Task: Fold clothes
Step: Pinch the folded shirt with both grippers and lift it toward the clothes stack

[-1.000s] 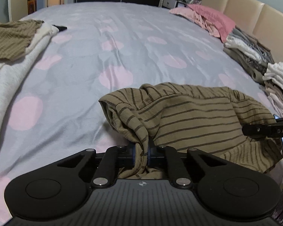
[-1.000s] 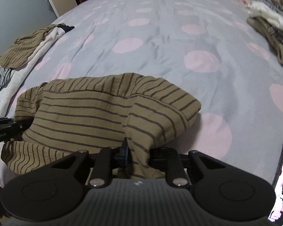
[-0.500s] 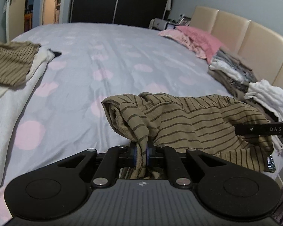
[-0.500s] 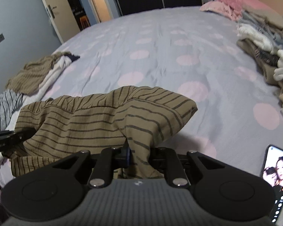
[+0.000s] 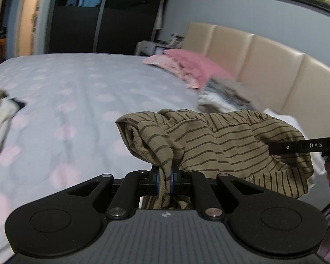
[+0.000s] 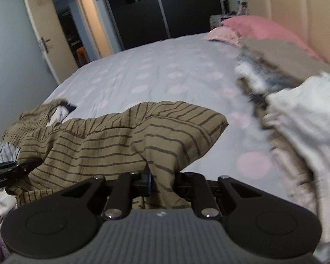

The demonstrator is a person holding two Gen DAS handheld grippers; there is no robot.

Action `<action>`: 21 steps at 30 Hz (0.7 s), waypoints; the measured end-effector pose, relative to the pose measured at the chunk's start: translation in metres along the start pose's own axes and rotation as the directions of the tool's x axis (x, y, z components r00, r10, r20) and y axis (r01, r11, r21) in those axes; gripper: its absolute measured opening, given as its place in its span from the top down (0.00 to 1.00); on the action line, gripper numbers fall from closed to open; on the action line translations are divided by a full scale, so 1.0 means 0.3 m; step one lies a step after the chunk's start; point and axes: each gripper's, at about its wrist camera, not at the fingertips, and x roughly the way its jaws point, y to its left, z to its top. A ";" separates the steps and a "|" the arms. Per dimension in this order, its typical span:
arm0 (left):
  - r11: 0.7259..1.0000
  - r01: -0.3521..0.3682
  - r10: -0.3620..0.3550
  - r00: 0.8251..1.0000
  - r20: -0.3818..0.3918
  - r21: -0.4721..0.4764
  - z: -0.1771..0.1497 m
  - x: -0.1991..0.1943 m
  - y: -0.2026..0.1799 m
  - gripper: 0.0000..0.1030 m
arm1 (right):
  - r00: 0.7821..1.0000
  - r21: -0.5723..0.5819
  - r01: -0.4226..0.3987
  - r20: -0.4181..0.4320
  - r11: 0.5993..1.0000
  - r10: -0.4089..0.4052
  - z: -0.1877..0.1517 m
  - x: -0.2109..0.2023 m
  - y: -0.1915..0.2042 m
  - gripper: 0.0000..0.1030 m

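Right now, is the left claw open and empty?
No, the left claw is shut on a bunched fold of the striped olive shirt.

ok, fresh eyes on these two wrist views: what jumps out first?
The olive striped garment dominates both views, bunched and held up between the left tongs and the right tongs, each shut on a corner of it. Behind it spreads the grey bedspread with pale pink dots. Along the beige headboard sit pink pillows and a blurred heap of pale clothes, right side of the right wrist view.
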 end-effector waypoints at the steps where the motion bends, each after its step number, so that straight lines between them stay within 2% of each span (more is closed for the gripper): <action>1: 1.000 0.024 -0.024 1.000 -0.001 0.002 0.018 0.022 -0.040 0.94 | 1.000 -0.005 0.015 0.007 1.000 -0.015 0.021 -0.030 -0.026 0.83; 7: 0.986 0.166 -0.166 0.986 -0.007 0.011 0.126 0.153 -0.280 0.94 | 0.988 -0.015 0.151 0.029 0.988 -0.150 0.160 -0.188 -0.215 0.84; 13: 0.952 0.305 -0.305 0.952 -0.014 0.019 0.234 0.285 -0.520 0.94 | 0.957 -0.017 0.288 0.047 0.958 -0.287 0.302 -0.347 -0.412 0.83; 18: 0.925 0.379 -0.377 0.925 -0.057 0.022 0.247 0.342 -0.572 0.94 | 0.917 -0.016 0.397 0.059 0.918 -0.395 0.416 -0.472 -0.576 0.83; 21: 0.912 0.410 -0.408 0.909 -0.083 0.012 0.240 0.380 -0.588 0.94 | 0.891 -0.013 0.453 0.030 0.892 -0.452 0.450 -0.479 -0.672 0.83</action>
